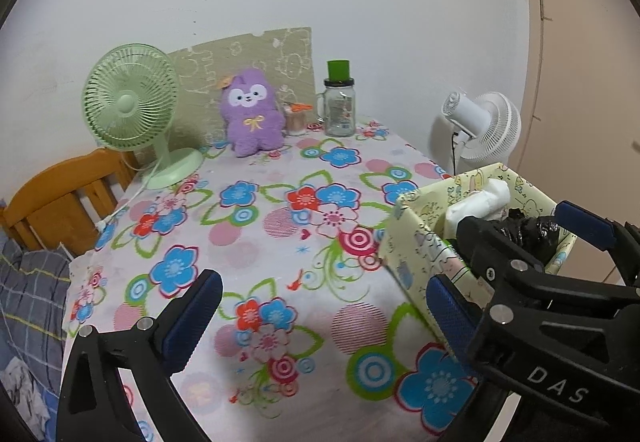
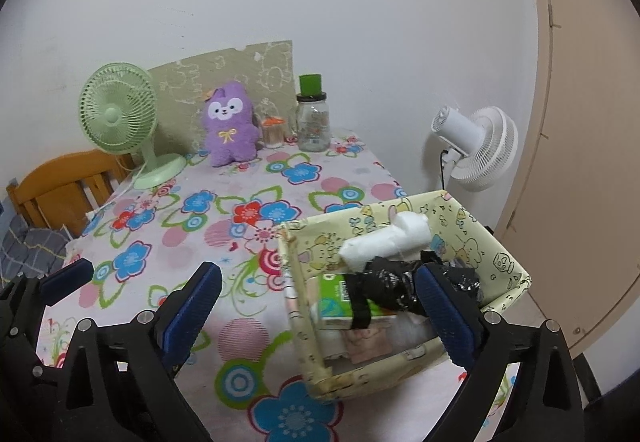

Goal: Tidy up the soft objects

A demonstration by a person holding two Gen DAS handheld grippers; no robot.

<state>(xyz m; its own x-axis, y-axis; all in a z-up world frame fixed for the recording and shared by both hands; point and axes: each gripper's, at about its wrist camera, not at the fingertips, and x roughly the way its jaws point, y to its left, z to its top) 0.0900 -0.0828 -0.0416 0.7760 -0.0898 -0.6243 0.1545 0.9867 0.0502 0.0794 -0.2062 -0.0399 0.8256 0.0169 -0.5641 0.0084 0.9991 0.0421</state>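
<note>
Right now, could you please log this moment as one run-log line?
left tool: open, empty | right tool: open, empty | yellow box: holds white roll, black bag | purple plush: at table back, untouched

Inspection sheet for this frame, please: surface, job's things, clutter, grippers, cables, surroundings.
Surface: table under floral cloth.
Job's things: purple plush toy upright at the back; pale yellow cartoon-print box holds a white soft roll, crumpled black plastic bag and green tissue pack.
Clutter: green desk fan, glass jar with green lid, small orange-topped container.
Grippers: left gripper open; right gripper open, over the box.
Cables: fan's white cord.
Surroundings: white fan, wooden chair.
</note>
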